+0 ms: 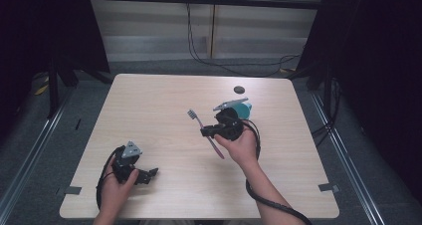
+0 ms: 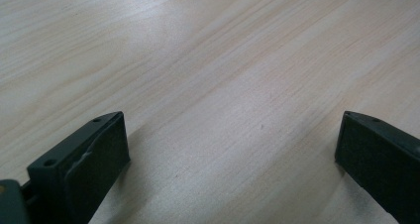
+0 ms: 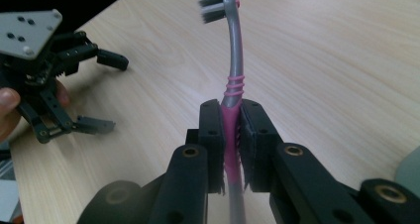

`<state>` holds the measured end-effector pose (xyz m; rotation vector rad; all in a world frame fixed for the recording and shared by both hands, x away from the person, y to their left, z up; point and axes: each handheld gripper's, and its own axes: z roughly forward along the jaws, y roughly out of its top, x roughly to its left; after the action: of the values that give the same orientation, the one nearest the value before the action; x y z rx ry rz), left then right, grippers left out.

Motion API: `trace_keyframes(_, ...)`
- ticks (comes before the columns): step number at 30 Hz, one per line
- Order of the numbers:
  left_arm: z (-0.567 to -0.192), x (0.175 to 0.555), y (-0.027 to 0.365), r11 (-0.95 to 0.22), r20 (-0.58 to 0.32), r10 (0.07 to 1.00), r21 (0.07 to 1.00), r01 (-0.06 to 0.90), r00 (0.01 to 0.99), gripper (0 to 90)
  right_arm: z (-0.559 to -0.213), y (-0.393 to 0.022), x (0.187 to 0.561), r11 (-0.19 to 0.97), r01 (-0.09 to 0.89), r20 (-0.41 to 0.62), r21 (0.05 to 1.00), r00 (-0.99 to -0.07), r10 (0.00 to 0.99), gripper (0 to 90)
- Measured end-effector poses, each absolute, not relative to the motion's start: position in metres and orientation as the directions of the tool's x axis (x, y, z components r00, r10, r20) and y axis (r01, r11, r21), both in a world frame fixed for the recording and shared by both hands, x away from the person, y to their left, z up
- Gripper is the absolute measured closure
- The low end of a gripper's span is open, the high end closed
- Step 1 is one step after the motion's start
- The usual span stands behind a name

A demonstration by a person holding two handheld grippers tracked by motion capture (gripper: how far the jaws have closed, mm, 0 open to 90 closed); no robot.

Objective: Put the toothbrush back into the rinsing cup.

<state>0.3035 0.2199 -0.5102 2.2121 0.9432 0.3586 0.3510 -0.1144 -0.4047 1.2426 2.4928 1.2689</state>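
Observation:
A pink and grey toothbrush (image 1: 205, 130) (image 3: 234, 60) is clamped by its pink handle in my right gripper (image 1: 206, 132) (image 3: 231, 135), which is shut on it and held above the middle of the table. The bristle head (image 3: 214, 5) points away from the jaws, and the handle's end sticks out toward the person in the high view. My left gripper (image 1: 149, 174) (image 2: 233, 149) rests low near the table's front left, its jaws spread wide over bare wood with nothing between them. It also appears in the right gripper view as the far gripper (image 3: 94, 92).
A teal cup-like object (image 1: 242, 109) lies just behind the right hand. A small dark round disc (image 1: 239, 89) sits near the table's far edge. The light wooden table (image 1: 164, 100) has grey tape marks at its front corners. Cables run across the floor beyond.

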Motion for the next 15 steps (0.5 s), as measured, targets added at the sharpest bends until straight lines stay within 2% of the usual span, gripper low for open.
trace_keyframes(15,-0.510,0.304,0.220,-0.494,-0.017,0.716,0.694,0.524,0.698,0.0,-0.395,-0.134,0.353,0.194,0.607,0.326,0.770,-0.637,0.699,81.0)
